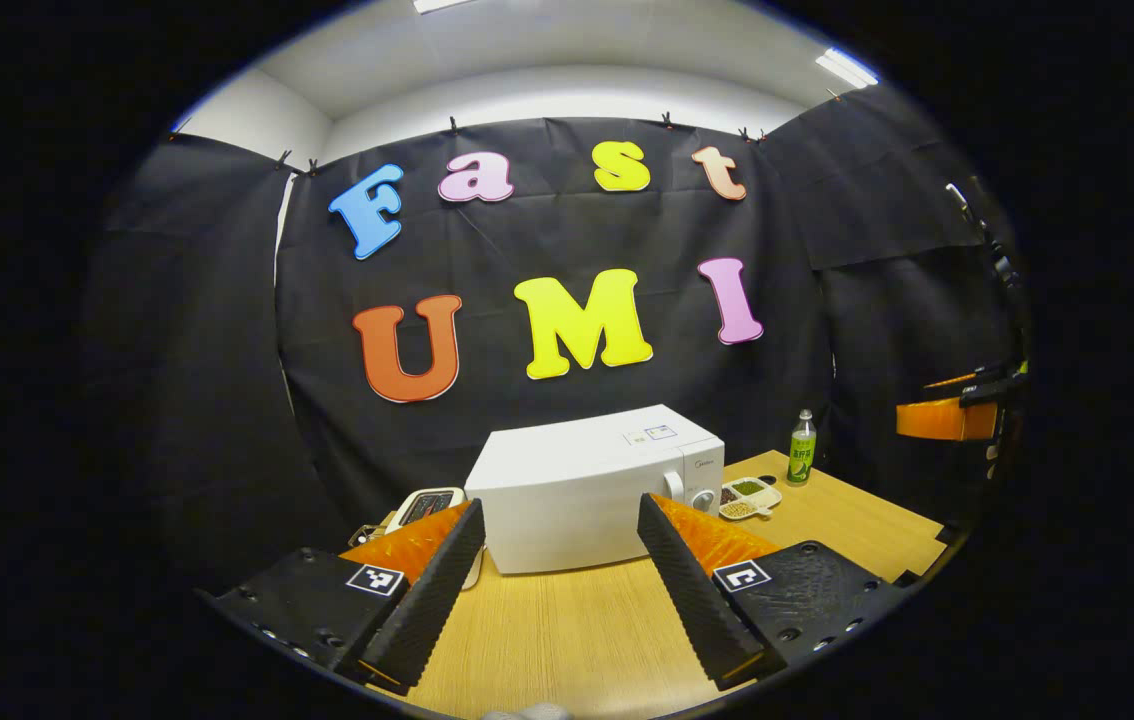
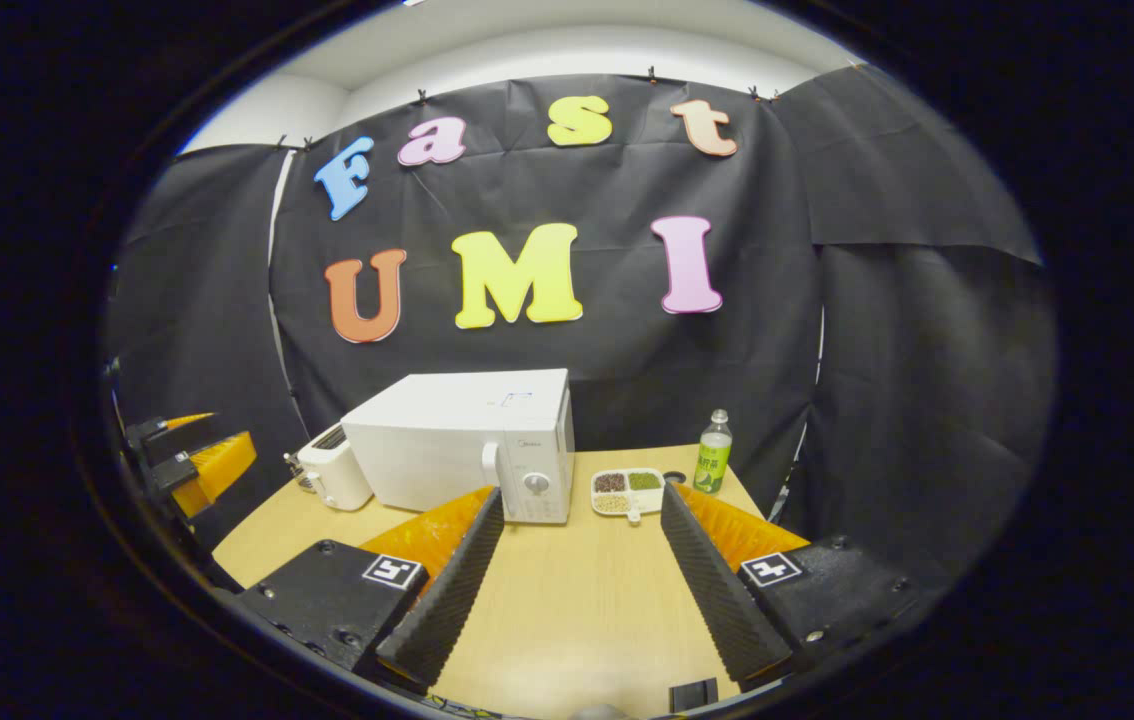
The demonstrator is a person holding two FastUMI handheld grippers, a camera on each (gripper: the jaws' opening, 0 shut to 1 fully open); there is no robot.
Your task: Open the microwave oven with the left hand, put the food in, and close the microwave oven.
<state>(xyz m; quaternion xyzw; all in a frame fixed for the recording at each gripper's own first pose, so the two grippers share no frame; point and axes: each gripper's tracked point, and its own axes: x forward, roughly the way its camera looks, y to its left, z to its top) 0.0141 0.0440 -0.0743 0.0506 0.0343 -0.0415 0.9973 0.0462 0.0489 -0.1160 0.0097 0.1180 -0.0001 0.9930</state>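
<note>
A white microwave oven (image 1: 592,485) (image 2: 467,445) stands at the back of the wooden table (image 1: 567,640) with its door closed, its handle and knob on its right side. Beside it lies a white divided food tray (image 1: 749,497) (image 2: 627,491) holding grains and beans. My left gripper (image 1: 557,580) hovers open over the near table, short of the microwave. My right gripper (image 2: 582,580) is open too, well in front of the tray, nothing between its fingers. The right gripper (image 1: 947,415) appears at the left gripper view's far right edge; the left gripper (image 2: 192,460) appears at the right gripper view's left edge.
A green drink bottle (image 1: 802,448) (image 2: 713,453) stands right of the tray near the table's back edge. A white toaster (image 2: 332,470) (image 1: 424,507) sits left of the microwave. Black cloth walls close in the booth on all sides.
</note>
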